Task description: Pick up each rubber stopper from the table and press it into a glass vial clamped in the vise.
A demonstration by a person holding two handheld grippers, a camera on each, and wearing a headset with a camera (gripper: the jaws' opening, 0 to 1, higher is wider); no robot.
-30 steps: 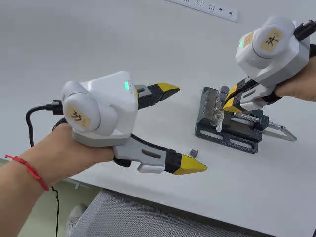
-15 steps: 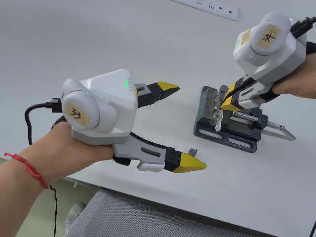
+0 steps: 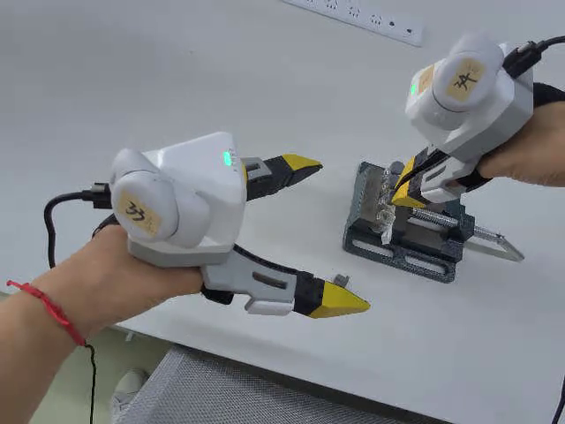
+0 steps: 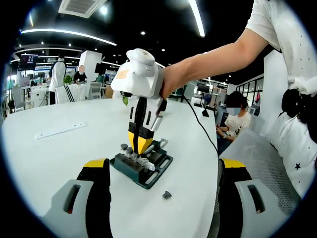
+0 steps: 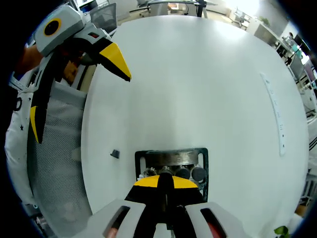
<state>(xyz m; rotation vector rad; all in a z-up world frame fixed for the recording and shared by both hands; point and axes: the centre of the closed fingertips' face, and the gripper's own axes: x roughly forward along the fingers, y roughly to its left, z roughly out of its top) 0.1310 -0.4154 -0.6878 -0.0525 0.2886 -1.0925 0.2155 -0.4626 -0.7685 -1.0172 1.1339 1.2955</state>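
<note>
Left gripper (image 3: pixel 331 234) gapes wide; right gripper (image 5: pixel 166 182) is pinched closed over the vise (image 5: pixel 171 157). Left gripper view bares 1 loose stopper (image 4: pixel 167 195), half-hidden in head view.

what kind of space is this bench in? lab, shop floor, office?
Most likely an open-plan office or demo space: ceiling light strips, people among desks in the background, and a large white table carrying a small vise.

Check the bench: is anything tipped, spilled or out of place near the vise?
Nothing stands out. The vise sits flat on the table, the vials stand in its clamp, and one loose stopper lies apart, not yet picked up.
</note>
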